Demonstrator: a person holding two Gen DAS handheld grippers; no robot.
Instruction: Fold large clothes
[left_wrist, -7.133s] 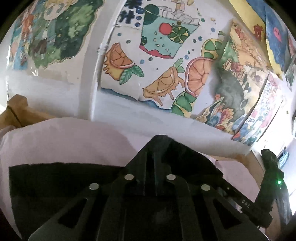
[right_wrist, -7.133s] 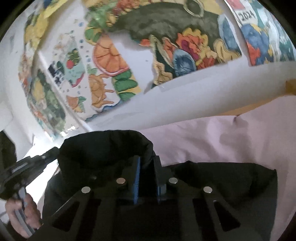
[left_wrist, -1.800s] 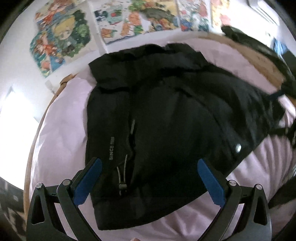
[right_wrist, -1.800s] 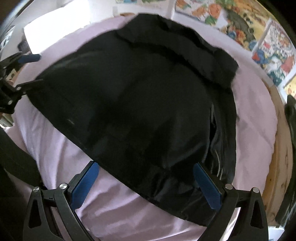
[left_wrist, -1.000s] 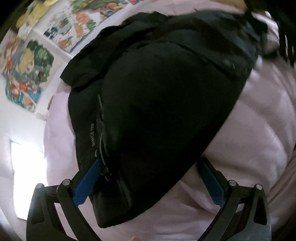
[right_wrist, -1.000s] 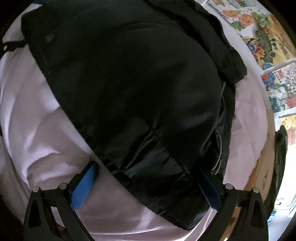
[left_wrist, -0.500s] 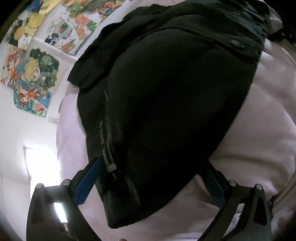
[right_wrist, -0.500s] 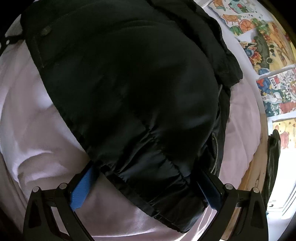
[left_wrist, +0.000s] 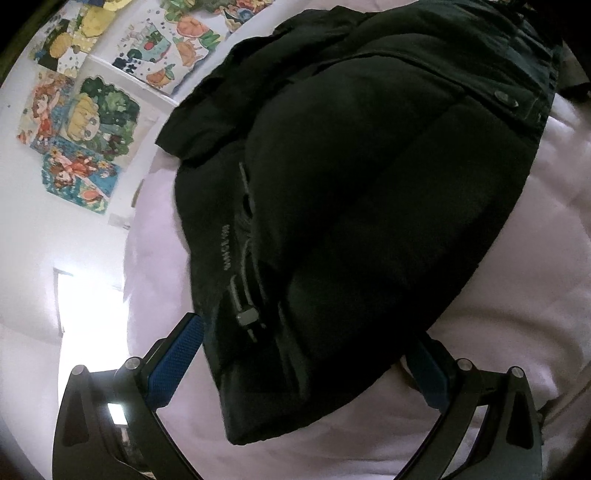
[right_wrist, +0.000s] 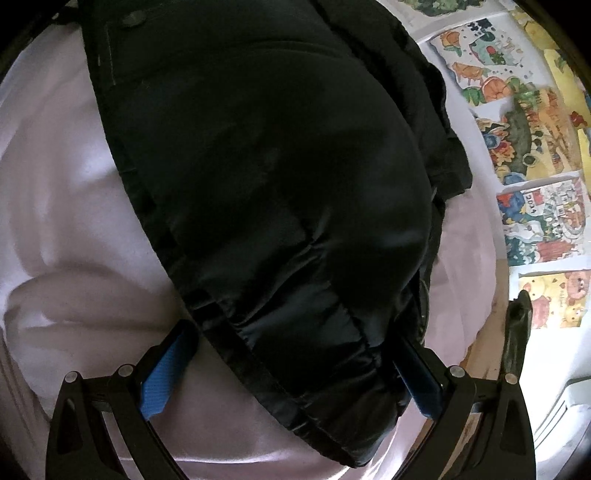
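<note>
Black jacket (left_wrist: 369, 206) lies folded on pink bedsheet (left_wrist: 517, 332), hem toward both tools. Left gripper (left_wrist: 303, 365) spread wide, hem corner between fingers. Right gripper (right_wrist: 295, 354) likewise spread, straddling other hem corner; contact with fabric unclear. Drawings (right_wrist: 532, 155) on wall.

This looks like a bedroom in a home, most likely a child's. A bed (left_wrist: 517, 258) covered in a pale pink sheet (right_wrist: 66, 192) fills the lower part of both views, soft and creased. On the white wall (left_wrist: 44, 229), at the upper left of the left wrist view and the upper right of the right wrist view, hang hand-coloured drawings (left_wrist: 81, 122): cartoon figures, orange slices, a drink with fruit, yellow bears (right_wrist: 550, 299). A strip of wooden bed frame (right_wrist: 491, 332) shows at the right edge of the right wrist view. A black padded jacket (left_wrist: 369, 221) lies on the bed.
</note>
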